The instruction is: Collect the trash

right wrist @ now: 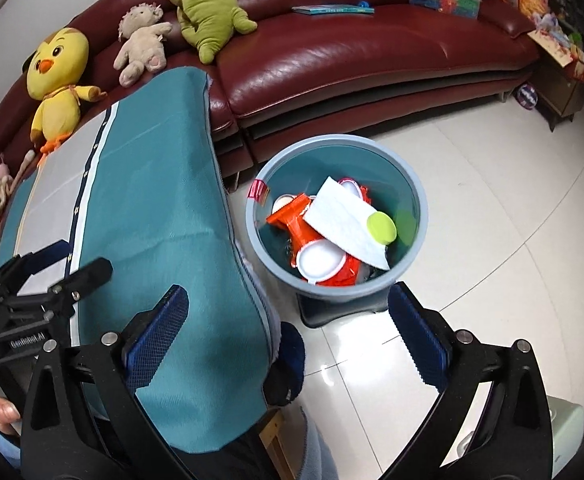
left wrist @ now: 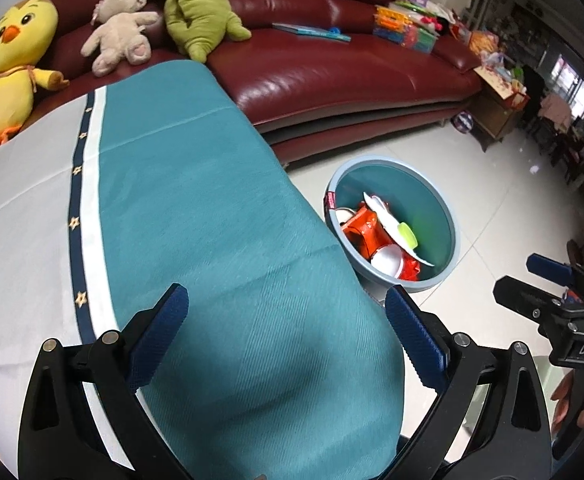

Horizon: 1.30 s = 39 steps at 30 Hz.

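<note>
Both my grippers, left and right, gaped wide, empty; bin at 1 o'clock held wrappers, lid, paper; tablecloth bare; task looked near done.

Two downward views sharing bin

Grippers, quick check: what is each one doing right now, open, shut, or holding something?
Left gripper: open, nothing between its blue pads, above the teal tablecloth.
Right gripper: open, empty, near the round blue-grey trash bin.
</note>
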### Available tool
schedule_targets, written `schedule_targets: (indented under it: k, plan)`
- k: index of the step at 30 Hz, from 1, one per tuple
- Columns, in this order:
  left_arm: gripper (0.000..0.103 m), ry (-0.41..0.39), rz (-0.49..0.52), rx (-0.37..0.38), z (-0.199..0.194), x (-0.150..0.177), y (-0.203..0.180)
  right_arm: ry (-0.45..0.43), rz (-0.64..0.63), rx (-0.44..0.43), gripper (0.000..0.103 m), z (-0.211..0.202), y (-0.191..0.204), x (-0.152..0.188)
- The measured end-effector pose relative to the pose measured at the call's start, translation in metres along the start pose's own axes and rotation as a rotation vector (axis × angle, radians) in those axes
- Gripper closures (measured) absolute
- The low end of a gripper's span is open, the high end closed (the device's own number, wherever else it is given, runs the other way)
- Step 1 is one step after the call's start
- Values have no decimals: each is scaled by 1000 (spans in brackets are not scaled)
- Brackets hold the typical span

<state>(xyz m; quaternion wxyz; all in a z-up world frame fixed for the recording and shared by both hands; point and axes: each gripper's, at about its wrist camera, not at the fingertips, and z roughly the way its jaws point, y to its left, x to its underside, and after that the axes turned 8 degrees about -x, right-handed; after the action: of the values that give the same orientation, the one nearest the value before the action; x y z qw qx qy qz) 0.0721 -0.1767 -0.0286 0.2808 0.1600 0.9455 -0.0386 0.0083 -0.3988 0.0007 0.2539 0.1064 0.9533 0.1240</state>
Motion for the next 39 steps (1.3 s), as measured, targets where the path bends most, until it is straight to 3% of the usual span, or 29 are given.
schedule_targets:
  k: [13,39]
  plan:
    - [4,-31,-10,-64,-24,24,4,-12,-16,-8,7,-14,0,28]
    - [4,-9,-29,-64,-12,25,6,27,-3,-22,7,8,-1,26]
